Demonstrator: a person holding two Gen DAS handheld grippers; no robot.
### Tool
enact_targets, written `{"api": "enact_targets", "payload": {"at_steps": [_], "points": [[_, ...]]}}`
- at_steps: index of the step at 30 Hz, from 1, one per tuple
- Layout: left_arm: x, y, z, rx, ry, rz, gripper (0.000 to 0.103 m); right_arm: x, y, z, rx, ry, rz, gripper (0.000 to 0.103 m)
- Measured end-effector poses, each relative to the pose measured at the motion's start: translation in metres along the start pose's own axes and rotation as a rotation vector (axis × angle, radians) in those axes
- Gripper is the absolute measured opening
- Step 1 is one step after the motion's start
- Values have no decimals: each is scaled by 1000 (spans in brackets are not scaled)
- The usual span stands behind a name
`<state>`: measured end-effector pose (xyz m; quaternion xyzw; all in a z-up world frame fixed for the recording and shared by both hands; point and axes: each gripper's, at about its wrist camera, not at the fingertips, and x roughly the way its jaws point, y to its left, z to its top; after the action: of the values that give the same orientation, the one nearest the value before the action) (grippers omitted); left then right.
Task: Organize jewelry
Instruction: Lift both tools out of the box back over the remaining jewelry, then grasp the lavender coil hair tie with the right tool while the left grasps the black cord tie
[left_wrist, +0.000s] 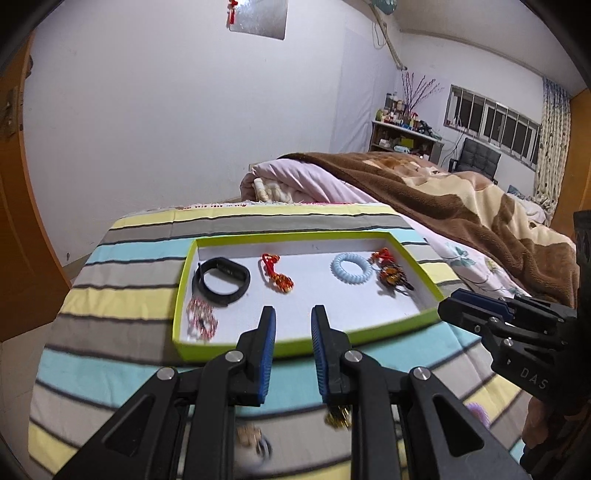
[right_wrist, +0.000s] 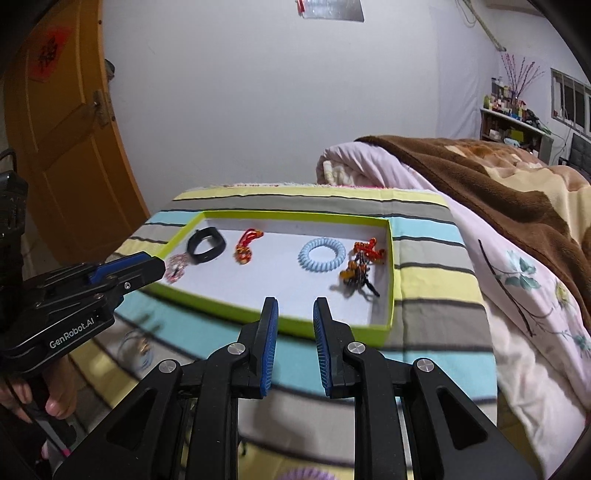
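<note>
A lime-green tray (left_wrist: 240, 349) (right_wrist: 295, 326) with a white floor lies on a striped cloth. In it: a black band (left_wrist: 221, 281) (right_wrist: 206, 245), a pink beaded piece (left_wrist: 201, 318) (right_wrist: 176, 266), a red-orange charm (left_wrist: 276, 277) (right_wrist: 246, 246), a light blue coil ring (left_wrist: 350, 273) (right_wrist: 322, 254) and a red-amber tasselled charm (left_wrist: 390, 273) (right_wrist: 360, 267). My left gripper (left_wrist: 293, 317) is open and empty above the tray's near edge. My right gripper (right_wrist: 295, 308) is open and empty at the tray's near right edge. Loose pieces lie on the cloth: a gold one (left_wrist: 338, 419), a blurred one (left_wrist: 255, 439), thin rings (right_wrist: 136, 349), a purple coil (right_wrist: 304, 473).
The striped cloth (left_wrist: 110, 332) (right_wrist: 436, 295) covers a small raised surface. A bed with pink floral quilt (right_wrist: 524, 314) and brown blanket (left_wrist: 461, 206) adjoins on the right. An orange door (right_wrist: 62, 129) stands at left. The right gripper's body (left_wrist: 517, 332) shows at the left view's right.
</note>
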<state>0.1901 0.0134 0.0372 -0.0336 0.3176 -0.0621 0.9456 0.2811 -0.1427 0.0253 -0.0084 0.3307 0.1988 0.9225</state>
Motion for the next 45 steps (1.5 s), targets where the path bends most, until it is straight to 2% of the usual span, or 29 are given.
{"api": "enact_targets", "payload": {"at_steps": [10,22,31,45], "points": [[-47,-1,-37,-24,-31,11,21,-49,20,-37,-35,-36,17,20],[-88,-4,-76,-11,-44,32,21,-84,23,-70,-21,-39,22,20],[-99,-2,-93,-26,-37,33,21,-90,22,-84,-10,-14,44,20],[-95,-3,-103,-47,-11,15,22,-87,14,-91,3,11,27,20]]}}
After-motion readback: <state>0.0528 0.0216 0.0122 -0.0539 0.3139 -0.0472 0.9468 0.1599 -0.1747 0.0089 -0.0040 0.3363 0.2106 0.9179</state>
